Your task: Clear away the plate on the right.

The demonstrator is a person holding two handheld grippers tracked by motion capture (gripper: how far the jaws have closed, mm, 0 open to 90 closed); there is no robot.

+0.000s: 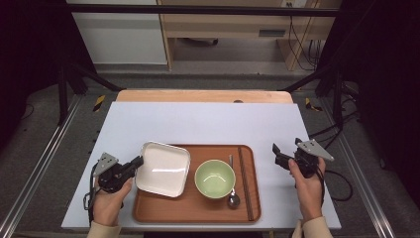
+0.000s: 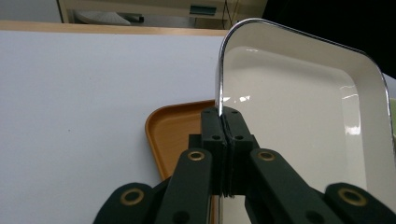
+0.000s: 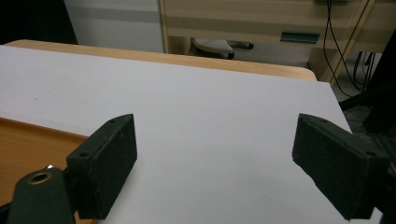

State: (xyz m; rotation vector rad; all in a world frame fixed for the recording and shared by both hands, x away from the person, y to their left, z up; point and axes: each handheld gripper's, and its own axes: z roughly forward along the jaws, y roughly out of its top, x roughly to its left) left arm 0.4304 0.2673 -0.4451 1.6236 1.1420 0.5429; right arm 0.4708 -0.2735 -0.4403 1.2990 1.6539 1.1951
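The left gripper (image 1: 134, 163) clamped the white dish's (image 1: 163, 168) left rim at the brown tray's (image 1: 198, 210) left edge; the right gripper (image 1: 277, 152) hovered near the table's (image 1: 198, 121) right edge.

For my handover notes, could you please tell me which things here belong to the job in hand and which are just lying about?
In the job: left gripper, shut on the white dish; brown tray.
Lying about: green bowl, spoon, chopsticks, open right gripper.

A lab recording bay: black frame (image 1: 198, 10), floor rails (image 1: 37, 163), loose cables (image 1: 302, 44).
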